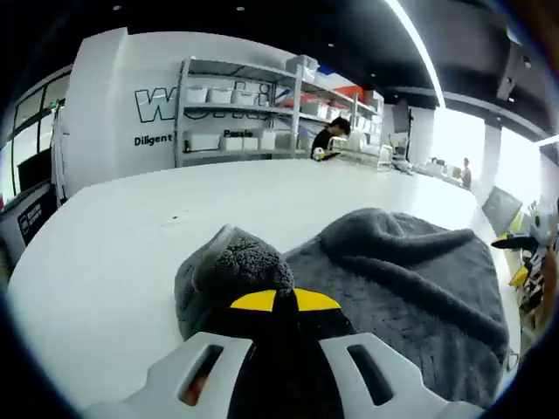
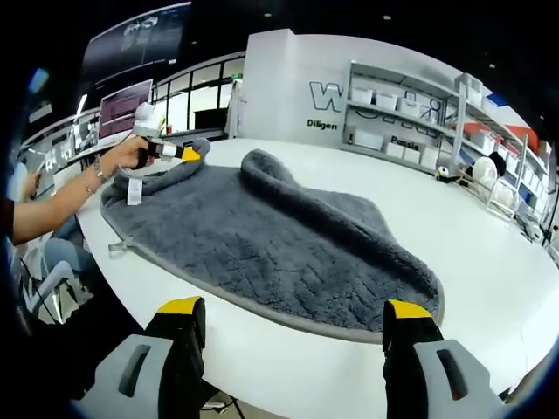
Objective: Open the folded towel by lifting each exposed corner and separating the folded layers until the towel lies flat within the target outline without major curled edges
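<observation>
Towel [image 2: 279, 244] lies on the desk [image 2: 489, 262]; left gripper [image 1: 275, 301] pinches its corner, right gripper [image 2: 297, 319] jaws spread apart.

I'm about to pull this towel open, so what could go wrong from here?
1. The left gripper pinches only a small bunch of the grey towel; it might slip out.
2. The towel's near edge lies close to the white table rim, so pulling could drag it off.
3. The raised fold may stay curled.

The left gripper view is looking close along the towel [image 1: 393, 279] toward shelves [image 1: 253, 113], while the right gripper view is facing both from farther back.
</observation>
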